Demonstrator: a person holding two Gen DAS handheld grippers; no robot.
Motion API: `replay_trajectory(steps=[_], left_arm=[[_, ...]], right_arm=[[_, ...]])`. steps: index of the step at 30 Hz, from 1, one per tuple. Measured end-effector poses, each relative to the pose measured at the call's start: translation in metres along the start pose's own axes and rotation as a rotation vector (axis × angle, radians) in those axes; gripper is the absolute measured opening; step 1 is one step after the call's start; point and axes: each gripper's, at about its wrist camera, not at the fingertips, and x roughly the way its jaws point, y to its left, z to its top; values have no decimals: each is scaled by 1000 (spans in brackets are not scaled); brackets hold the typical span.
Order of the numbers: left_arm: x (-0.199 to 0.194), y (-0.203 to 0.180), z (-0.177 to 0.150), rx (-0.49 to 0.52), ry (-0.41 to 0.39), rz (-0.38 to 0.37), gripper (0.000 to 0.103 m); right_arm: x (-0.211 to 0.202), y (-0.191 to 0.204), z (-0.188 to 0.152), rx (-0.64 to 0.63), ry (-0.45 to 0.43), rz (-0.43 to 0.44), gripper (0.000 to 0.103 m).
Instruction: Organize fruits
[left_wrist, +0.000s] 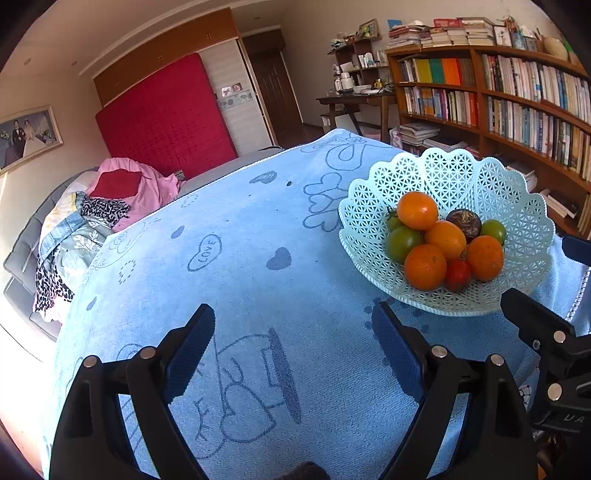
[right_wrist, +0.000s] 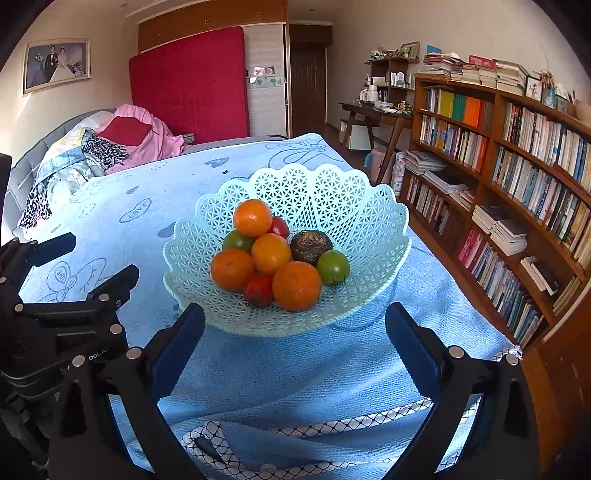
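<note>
fruit basket (right_wrist: 288, 295) frame centre, just beyond right gripper (right_wrist: 295, 328) | left gripper (left_wrist: 295, 332) lower left (both wide open, empty)

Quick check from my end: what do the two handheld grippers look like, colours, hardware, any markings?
Both alike: the left gripper and the right gripper have black angular plastic frames, dark blue textured pads on the fingers, and round silver bolt heads. White lettering ending "bot.AI" marks the left gripper's body. No cables or sleeves visible.
</note>
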Motion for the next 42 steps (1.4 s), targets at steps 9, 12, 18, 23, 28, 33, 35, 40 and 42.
replay_trajectory(steps=[9,12,18,23,28,33,35,40,42], left_arm=[[1,-5,-1,19,2,-3,95],[1,-8,-2,27,5,-3,95],[3,-10,-2,33,10,1,95],[6,-7,-2,26,18,4,95],[7,-7,-3,27,21,9,95],[7,-8,-2,36,21,12,95],[8,-8,-2,36,23,14,95],[8,-9,-2,36,23,14,95],[8,-9,-2,37,24,14,95]], right_arm=[[3,-1,-1,-23,-9,-45,99],[4,0,-2,-32,-11,-55,100],[5,-1,-3,-28,-7,-58,100],[7,-2,-4,-24,-3,-59,100],[7,-2,-4,-24,-3,-58,100],[8,-2,-4,-25,-1,-58,100],[9,-1,-5,-25,2,-57,100],[9,-1,-5,-25,2,-57,100],[10,-1,-5,-26,3,-57,100]])
